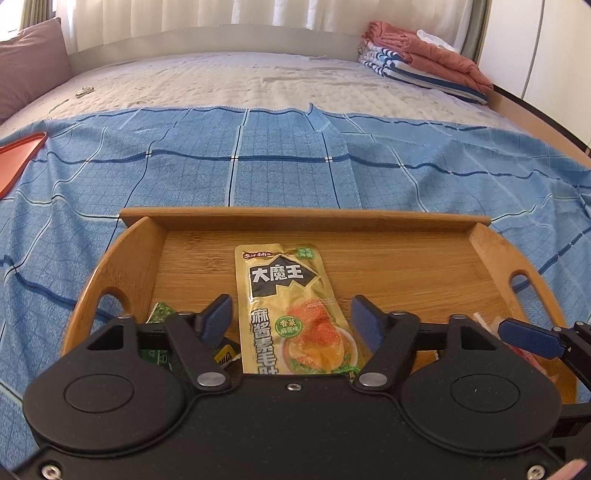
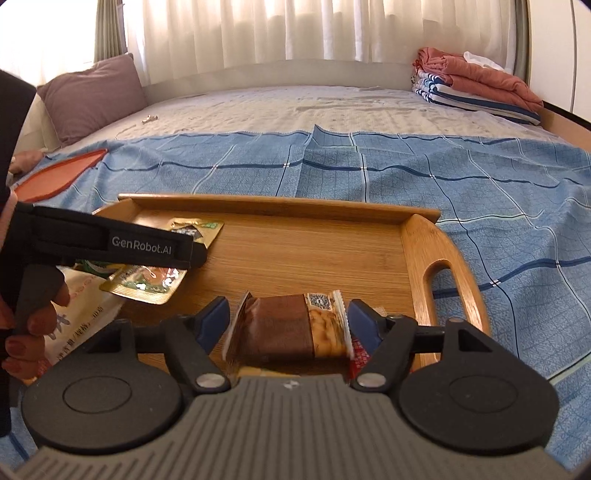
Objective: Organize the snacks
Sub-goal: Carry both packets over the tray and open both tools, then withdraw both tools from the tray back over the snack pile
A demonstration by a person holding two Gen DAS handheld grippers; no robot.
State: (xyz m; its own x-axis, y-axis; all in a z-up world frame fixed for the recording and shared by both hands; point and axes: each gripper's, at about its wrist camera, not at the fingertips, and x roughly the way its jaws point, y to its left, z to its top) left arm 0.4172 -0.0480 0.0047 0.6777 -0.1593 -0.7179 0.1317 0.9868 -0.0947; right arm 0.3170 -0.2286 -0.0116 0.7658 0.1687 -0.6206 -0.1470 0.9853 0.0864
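Yellow snack pouch (image 1: pixel 291 310) lies flat mid wooden tray (image 1: pixel 306 218), between left gripper (image 1: pixel 291 319) jaws, apart | brown snack bar (image 2: pixel 288 328) at tray's near right, right gripper (image 2: pixel 288 321) jaws apart around it | both light, crinkly, slippery; pinch across middle.

Home bedroom: bed (image 1: pixel 258 77) w/ pillow (image 1: pixel 29 62), curtains (image 2: pixel 295 29), folded blankets (image 2: pixel 480 85).

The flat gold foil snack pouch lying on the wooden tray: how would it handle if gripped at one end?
The gold foil snack pouch lies thin and flat on the wooden tray, so it probably droops when lifted by an end. Its glossy film looks slippery. Likely light for its size.
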